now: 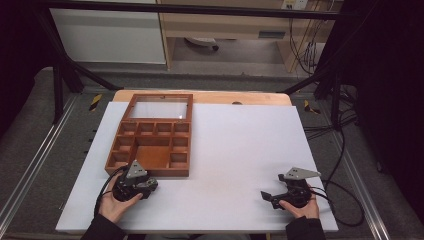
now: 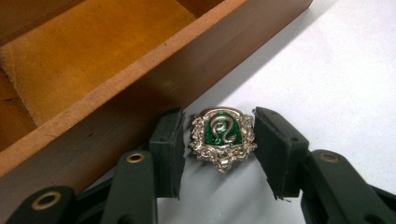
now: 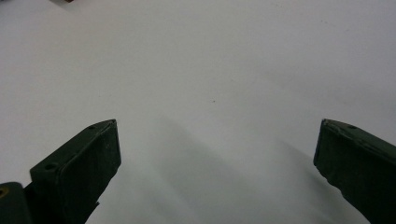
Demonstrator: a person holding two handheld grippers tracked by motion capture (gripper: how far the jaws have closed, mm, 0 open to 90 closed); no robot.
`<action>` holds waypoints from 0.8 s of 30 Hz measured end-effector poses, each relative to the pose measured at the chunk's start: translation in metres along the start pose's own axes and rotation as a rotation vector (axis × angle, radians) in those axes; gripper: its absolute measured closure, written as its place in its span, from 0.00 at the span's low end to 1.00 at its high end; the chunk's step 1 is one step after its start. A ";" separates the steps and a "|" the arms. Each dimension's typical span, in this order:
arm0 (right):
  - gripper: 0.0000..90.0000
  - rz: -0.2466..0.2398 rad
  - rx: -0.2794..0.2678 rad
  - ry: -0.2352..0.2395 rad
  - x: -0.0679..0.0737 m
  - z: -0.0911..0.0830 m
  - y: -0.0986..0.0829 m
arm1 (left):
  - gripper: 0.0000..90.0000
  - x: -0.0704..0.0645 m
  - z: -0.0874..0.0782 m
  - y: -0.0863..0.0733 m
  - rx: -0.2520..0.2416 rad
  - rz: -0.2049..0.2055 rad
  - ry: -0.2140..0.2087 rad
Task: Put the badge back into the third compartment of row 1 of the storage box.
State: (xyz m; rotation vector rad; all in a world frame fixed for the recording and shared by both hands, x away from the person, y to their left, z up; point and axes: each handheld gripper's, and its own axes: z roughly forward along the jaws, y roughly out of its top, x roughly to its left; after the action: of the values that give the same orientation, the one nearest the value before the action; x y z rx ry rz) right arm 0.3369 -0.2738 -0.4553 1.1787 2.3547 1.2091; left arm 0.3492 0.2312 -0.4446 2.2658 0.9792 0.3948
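because the left gripper (image 2: 217, 154) stands with its jaws either side of a small crest-shaped badge (image 2: 222, 137) but not quite shut on it, a slim gap showing at each pad, the pinch looks easy to spoil. the badge lies flat on the white surface (image 1: 240, 150), just beside the near wall of the wooden box (image 1: 150, 142), at about 6 o'clock of the box in the high view. its silvery rim is knobbly scrollwork around glossy green enamel with a raised snake, so the flat black pads may catch only the high points and let it skid or flip. the left-hand pad sits almost against the box wall, and i judge it could snag there and nudge the box.

the box is reddish-brown wood, smooth and square-edged, with small compartments, a lighter felt-like floor in its large one, and a glazed lid lying open at 12 o'clock. the right gripper (image 1: 280, 192) rests at 4 o'clock of the surface, jaws wide apart and holding nothing.
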 end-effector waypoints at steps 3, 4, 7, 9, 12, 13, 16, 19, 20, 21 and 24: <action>0.01 0.000 0.000 0.000 0.000 0.000 0.000 | 0.61 0.000 0.000 0.000 0.000 -0.002 -0.003; 0.01 -0.001 0.000 0.000 0.000 0.000 0.000 | 0.61 0.000 0.000 0.000 0.000 -0.004 -0.004; 0.01 0.000 0.000 -0.001 0.000 0.000 0.000 | 0.62 -0.001 0.000 0.000 0.004 -0.004 0.000; 0.01 -0.003 -0.002 -0.001 0.000 0.000 0.000 | 0.63 -0.001 0.000 0.001 0.006 -0.007 -0.001; 0.01 -0.002 0.001 -0.002 0.000 0.000 0.000 | 0.63 0.000 0.000 0.001 0.009 -0.013 -0.004; 0.01 -0.003 0.000 -0.001 0.000 0.000 0.000 | 0.63 0.000 0.000 0.001 0.009 -0.014 -0.004; 0.01 -0.002 0.001 -0.002 0.000 0.000 0.000 | 0.63 0.000 0.000 0.001 0.006 -0.016 -0.007; 0.01 -0.001 0.002 -0.001 0.000 0.000 0.000 | 0.63 0.000 0.000 0.001 0.006 -0.017 -0.008; 0.01 0.000 0.004 -0.001 0.000 0.000 0.000 | 0.64 0.000 0.000 0.001 0.005 -0.018 -0.009; 0.01 0.000 0.004 -0.001 0.000 0.000 0.000 | 0.64 0.000 0.000 0.000 0.004 -0.019 -0.009; 0.01 -0.002 0.002 -0.001 0.000 0.000 0.000 | 0.64 0.000 -0.001 0.000 0.003 -0.018 -0.011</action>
State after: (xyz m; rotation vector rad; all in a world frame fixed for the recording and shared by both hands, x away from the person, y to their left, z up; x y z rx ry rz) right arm 0.3372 -0.2740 -0.4553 1.1777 2.3562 1.2054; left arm 0.3492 0.2314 -0.4440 2.2581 0.9945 0.3732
